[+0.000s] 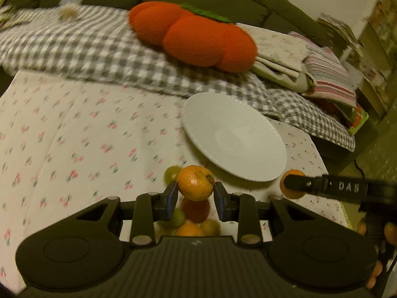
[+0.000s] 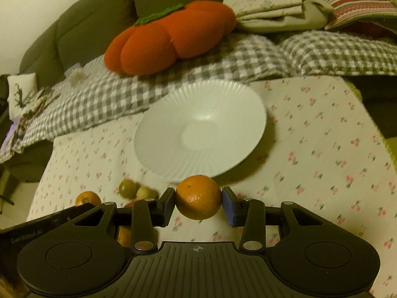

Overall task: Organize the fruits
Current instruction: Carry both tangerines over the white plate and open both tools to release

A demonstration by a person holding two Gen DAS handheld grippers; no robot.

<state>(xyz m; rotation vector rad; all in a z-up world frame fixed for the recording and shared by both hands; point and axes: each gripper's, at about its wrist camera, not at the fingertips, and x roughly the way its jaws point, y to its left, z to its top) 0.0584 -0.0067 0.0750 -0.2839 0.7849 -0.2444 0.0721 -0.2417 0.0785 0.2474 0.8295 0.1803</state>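
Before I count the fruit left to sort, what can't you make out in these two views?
- Fruit pile, left wrist view: blurred, partly hidden behind the left gripper and its orange; count unclear.
- Same pile, right wrist view: mostly covered by the left gripper's body.
- Second orange, left wrist view: half hidden by the right gripper's finger.
- White plate: near rim motion-blurred.

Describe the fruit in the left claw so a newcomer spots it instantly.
Start at the white ribbed plate on the cherry-print tablecloth. Just in front of its near rim, the left claw grips an orange above the loose fruit pile. Unlike those, it is lifted, with a brown blemish.
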